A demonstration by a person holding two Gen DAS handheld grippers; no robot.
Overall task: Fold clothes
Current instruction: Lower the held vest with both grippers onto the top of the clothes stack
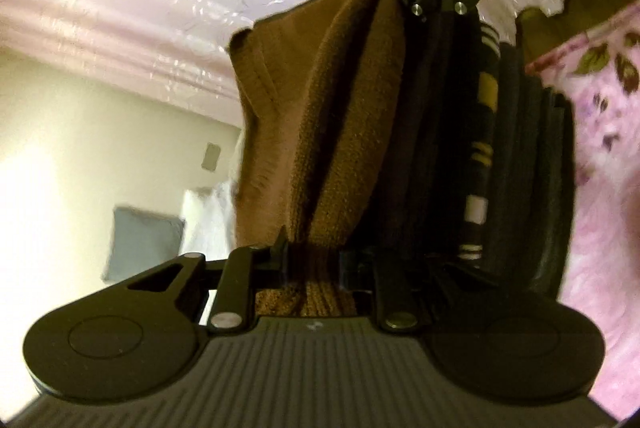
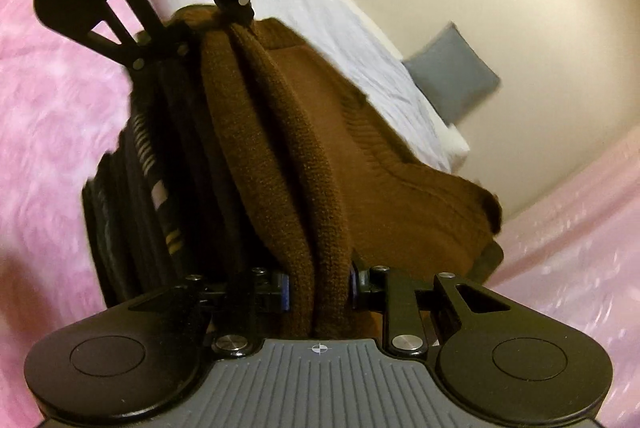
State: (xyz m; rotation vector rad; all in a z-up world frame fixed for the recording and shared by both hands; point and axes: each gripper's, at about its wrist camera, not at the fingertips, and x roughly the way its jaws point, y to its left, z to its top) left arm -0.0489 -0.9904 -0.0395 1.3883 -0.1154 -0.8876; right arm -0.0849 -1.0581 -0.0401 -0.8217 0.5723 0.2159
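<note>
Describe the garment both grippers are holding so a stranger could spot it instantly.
Start at the fluffy pink blanket; above it, stretched between the left gripper and right gripper, hangs the brown knit sweater. Unlike the dark striped clothes beside it, it is plain rust-brown and ribbed.

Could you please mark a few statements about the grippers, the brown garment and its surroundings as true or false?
1. The left gripper is clamped on the brown knitted garment. True.
2. The right gripper is open and empty. False: it is shut on the same garment.
3. The garment is stretched between the two grippers. True.
4. The fluffy blanket is green. False: it is pink.
5. A grey pillow shows in the background. True.
</note>
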